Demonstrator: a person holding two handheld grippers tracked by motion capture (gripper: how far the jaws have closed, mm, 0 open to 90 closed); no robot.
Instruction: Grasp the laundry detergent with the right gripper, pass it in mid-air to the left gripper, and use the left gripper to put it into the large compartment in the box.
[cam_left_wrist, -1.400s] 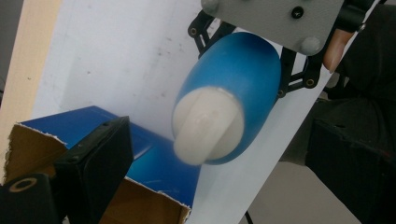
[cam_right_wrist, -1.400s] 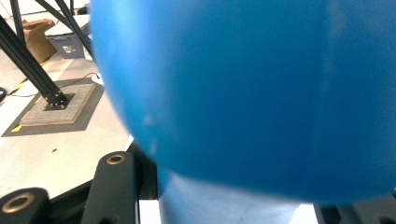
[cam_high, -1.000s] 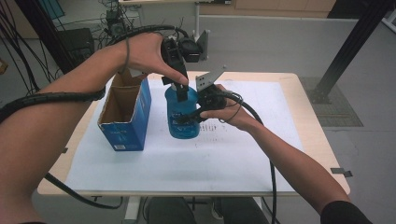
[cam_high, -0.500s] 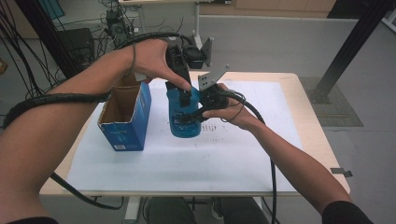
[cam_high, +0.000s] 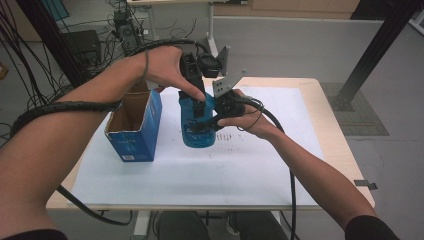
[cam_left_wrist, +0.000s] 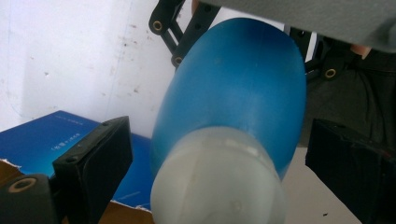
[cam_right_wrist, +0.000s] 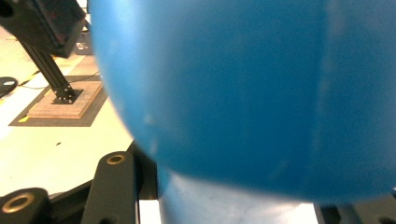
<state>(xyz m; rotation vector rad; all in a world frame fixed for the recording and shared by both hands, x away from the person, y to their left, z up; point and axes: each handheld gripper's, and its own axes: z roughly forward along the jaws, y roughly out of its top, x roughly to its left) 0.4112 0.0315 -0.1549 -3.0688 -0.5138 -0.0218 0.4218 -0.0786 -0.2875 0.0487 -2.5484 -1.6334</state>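
High view sits above the person's side, looking forward and down over the whole desk. Both gripper views ride way closer, looking along their own jaws, and all three share the blue bottle mid-frame, blurry-close in the right one.

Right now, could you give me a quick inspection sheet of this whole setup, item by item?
Surface: light wooden table under a white sheet, faint marks.
Job's things: blue plastic bottle with pale cap; open blue cardboard box beside it.
Clutter: nothing seen.
Grippers: left tool open, jaws either side of the cap; right tool at the bottle's body, its grip unclear.
Cables: black cable along left forearm.
Surroundings: grey floor, black post.
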